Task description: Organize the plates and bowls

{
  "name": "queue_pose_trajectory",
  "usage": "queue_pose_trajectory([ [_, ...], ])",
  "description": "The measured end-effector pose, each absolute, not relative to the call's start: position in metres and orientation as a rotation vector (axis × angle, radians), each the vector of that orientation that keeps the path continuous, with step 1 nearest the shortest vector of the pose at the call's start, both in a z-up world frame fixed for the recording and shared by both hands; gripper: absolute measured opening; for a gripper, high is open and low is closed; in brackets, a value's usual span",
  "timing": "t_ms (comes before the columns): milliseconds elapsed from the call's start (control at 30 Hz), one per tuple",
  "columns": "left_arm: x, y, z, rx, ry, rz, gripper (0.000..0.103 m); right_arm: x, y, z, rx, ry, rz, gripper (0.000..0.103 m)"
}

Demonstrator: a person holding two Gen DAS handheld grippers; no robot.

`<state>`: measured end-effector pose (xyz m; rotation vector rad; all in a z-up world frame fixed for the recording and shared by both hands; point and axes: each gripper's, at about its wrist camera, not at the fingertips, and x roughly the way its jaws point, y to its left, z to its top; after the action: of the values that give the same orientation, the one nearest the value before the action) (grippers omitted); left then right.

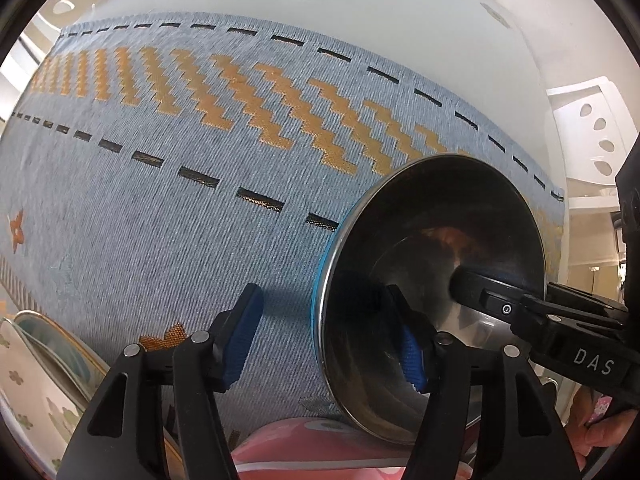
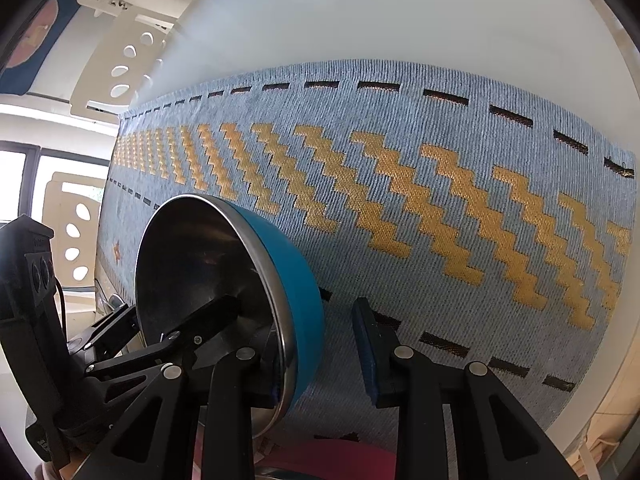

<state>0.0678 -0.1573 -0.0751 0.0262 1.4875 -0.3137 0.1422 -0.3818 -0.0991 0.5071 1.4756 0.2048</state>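
A steel bowl (image 1: 432,280) with a blue outside is standing on edge at the lower right of the left wrist frame, over the blue and orange woven cloth (image 1: 200,160). The left gripper (image 1: 332,344) is sitting spread wide, its right finger reaching inside the bowl. The right gripper (image 2: 320,352) is straddling the bowl's rim at lower centre of its own frame, jaws apart, not pinching. Patterned dishes (image 1: 36,380) are showing at lower left.

One steel bowl (image 1: 432,280), two grippers (image 1: 332,344)
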Motion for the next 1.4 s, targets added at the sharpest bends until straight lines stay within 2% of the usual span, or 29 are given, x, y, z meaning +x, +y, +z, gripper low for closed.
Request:
queue_pose_trajectory([
  [1400, 0.0618, -0.1510, -0.0721, 0.019, 1.466, -0.317, 0.062, 0.1371, -0.3813, -0.0995, 0.509, 1.467, 0.194, 0.028],
])
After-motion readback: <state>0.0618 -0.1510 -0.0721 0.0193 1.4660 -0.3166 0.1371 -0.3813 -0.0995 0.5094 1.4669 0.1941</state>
